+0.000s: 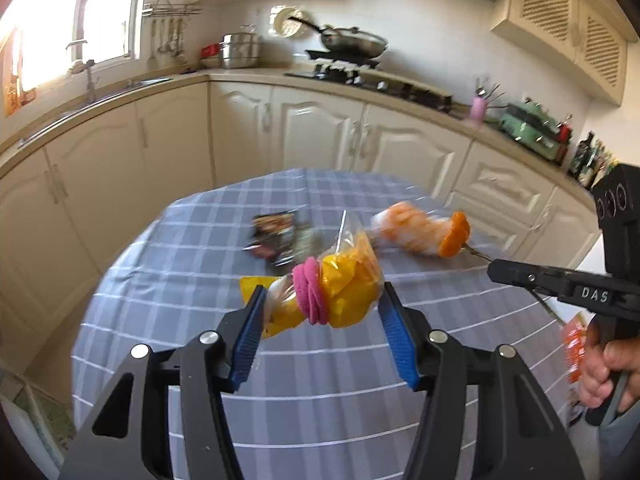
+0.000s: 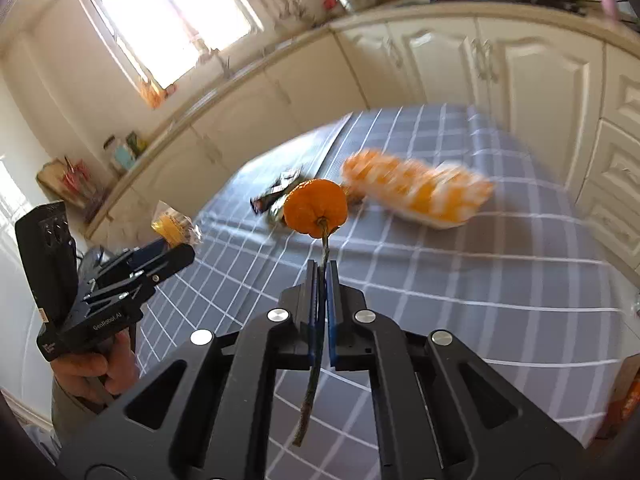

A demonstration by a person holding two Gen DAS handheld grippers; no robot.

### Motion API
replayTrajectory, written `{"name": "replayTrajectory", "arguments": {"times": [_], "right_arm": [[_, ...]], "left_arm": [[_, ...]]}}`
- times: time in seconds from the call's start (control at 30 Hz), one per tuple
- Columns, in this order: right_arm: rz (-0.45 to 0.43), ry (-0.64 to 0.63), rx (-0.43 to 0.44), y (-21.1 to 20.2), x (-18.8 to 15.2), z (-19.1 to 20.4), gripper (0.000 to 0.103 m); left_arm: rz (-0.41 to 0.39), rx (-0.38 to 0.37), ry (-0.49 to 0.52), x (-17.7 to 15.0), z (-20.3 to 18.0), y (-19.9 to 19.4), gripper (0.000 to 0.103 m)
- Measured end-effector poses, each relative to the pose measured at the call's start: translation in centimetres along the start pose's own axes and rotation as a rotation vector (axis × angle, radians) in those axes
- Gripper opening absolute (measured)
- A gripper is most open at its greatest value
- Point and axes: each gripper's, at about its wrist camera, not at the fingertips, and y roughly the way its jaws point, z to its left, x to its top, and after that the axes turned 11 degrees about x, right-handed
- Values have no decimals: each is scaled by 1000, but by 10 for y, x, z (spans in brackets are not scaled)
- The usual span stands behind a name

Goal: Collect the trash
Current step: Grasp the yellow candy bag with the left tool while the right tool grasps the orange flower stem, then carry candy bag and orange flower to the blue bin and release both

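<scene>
In the left wrist view my left gripper [image 1: 323, 308] is shut on a clear plastic bag [image 1: 344, 288] stuffed with yellow and pink scraps, and holds it above the checked tablecloth [image 1: 320, 400]. My right gripper [image 2: 322, 276] is shut on a thin green stem [image 2: 316, 360] that carries an orange mandarin peel [image 2: 316, 208] at its tip. From the left wrist view the right gripper [image 1: 494, 270] reaches in from the right with the mandarin peel [image 1: 454, 236]. On the cloth lie an orange-and-white wrapper [image 2: 416, 196], a dark snack wrapper [image 1: 280, 240] and a yellow scrap [image 1: 254, 284].
Cream cabinets [image 1: 312, 132] and a counter wrap around behind the table, with a stove and pan [image 1: 352, 42] and a sink [image 1: 120, 88] under the window. An orange packet [image 1: 574, 352] lies at the table's right edge. A hand [image 1: 604, 372] grips the right gripper's handle.
</scene>
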Motion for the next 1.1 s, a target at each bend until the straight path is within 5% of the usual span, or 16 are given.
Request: {"name": "replayTrajectory", "arguments": {"times": [0.23,0.7,0.9,1.1], "right_arm": [[-151,32,-100,-91,0,-36,4],[-373,262,-410,-270,-56,-179,4],[-349,399,-470,-291,-93,-252,4],[-261,528,-452,-266,-119,-322,4]], "left_arm": [[-20,-102,47,25,-89,-7,55],[67,-373,347,20,-362,28,55],[207,-415,472,-9,-453,79,55],[352,-395,601,-50,-519,137,55]]}}
